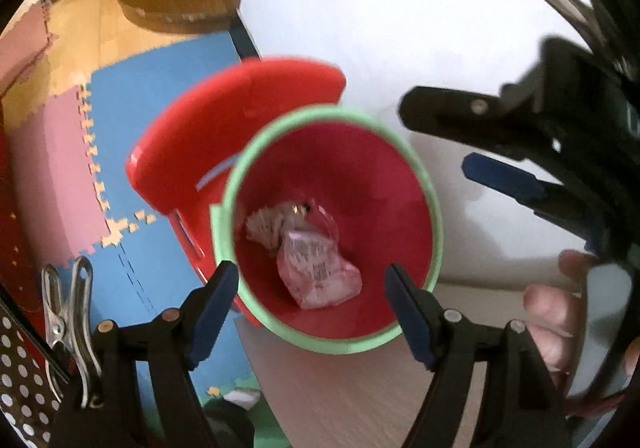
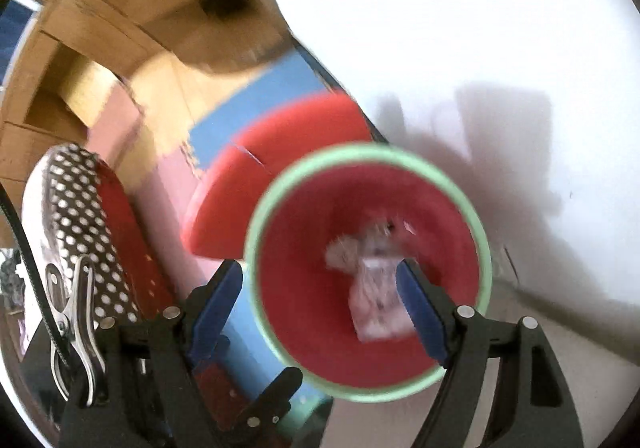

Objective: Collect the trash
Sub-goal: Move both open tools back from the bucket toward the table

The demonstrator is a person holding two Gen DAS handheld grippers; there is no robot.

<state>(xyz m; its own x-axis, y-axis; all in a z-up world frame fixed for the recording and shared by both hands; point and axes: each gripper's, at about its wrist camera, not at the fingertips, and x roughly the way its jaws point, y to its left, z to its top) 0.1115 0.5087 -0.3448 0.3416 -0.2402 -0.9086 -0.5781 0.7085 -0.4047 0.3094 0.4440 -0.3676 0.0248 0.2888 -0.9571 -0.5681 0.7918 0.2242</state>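
Below both of my grippers sits the red bin (image 1: 372,184) with its pale green rim, standing on the white table (image 1: 400,28) right at the table's edge, its red lid (image 1: 224,128) tipped back over the side; at the bottom of the bin I can see a crumpled pinkish wrapper (image 1: 320,272) with print on it and a paler wad of tissue (image 1: 264,226) touching it, so at least two pieces of trash are already inside. My left gripper (image 1: 310,300) hangs above the bin's mouth with its jaws spread wide and nothing between the pads; my right gripper (image 2: 322,296) is likewise over the opening, jaws wide and empty, though its view is smeared with blur; from the left wrist I also see it to the right, open, with a hand (image 1: 560,312) behind it. I judge the drop as done for these pieces; what is left I cannot tell for certain; the visible part of the table shows no more litter, but most of it is out of view. Off the table, low in the left view, a small whitish scrap (image 1: 240,398) lies on the foam floor mat (image 1: 160,108); whether it counts as trash I cannot say. The lid not yet shut looks like a remaining step.
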